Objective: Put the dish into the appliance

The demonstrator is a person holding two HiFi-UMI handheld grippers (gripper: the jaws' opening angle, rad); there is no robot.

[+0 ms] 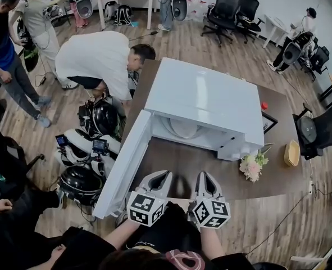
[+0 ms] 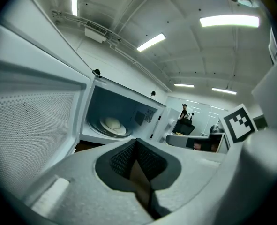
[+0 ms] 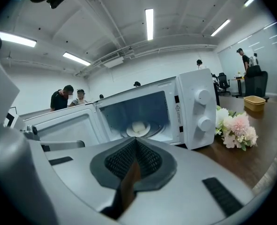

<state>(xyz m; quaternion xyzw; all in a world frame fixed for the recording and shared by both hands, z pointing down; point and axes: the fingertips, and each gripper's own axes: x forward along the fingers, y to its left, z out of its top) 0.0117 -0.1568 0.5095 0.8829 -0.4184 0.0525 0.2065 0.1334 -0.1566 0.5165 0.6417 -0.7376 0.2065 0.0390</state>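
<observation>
A white microwave [image 1: 205,103] stands on the brown table [image 1: 182,165] with its door [image 1: 123,167] swung wide open to the left. A pale dish [image 1: 182,128] lies on the turntable inside; it also shows as the dish [image 2: 112,124] in the left gripper view and the dish [image 3: 138,127] in the right gripper view. My left gripper [image 1: 164,174] and right gripper [image 1: 202,175] hover side by side at the table's near edge, in front of the cavity. Both are shut with nothing between the jaws, seen close up on the left gripper [image 2: 136,141] and the right gripper [image 3: 136,139].
A bunch of flowers [image 1: 253,166] lies right of the microwave, with a wooden bowl [image 1: 292,152] and a dark frame [image 1: 268,121] further right. The open door juts past the table's left side. A person [image 1: 101,58] bends over behind it; gear [image 1: 87,151] sits on the floor.
</observation>
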